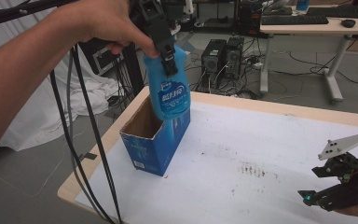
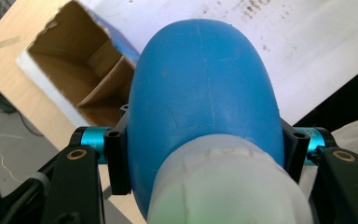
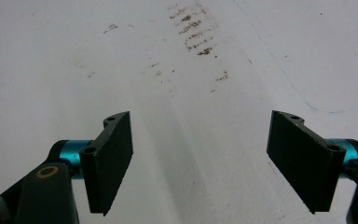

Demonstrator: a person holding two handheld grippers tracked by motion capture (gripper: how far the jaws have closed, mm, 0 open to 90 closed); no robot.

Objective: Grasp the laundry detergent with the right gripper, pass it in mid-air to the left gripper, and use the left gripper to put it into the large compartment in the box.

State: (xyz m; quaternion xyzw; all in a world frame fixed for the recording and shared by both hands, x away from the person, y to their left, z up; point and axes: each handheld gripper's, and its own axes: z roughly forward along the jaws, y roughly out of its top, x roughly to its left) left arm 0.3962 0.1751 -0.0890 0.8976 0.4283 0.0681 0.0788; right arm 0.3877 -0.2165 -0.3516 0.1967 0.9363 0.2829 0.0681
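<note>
A blue plastic bottle (image 1: 172,93) with a printed label hangs upright over the open top of a blue carton box (image 1: 156,142) at the table's left edge. Its bottom is about level with the box's rim. My left gripper (image 1: 167,58) is shut on the bottle's upper part, with a hand above it. In the left gripper view the bottle (image 2: 205,88) sits between both pads, and the brown inside of the box (image 2: 74,74) lies below it. My right gripper (image 1: 312,184) rests low at the table's right front, open with nothing between its fingers (image 3: 109,154).
A white sheet (image 1: 242,140) with brown smudges (image 3: 193,32) covers the wooden table. Cables (image 1: 84,140) hang from the left gripper past the table's left corner. Computer towers (image 1: 223,56) and a desk (image 1: 317,25) stand on the floor beyond.
</note>
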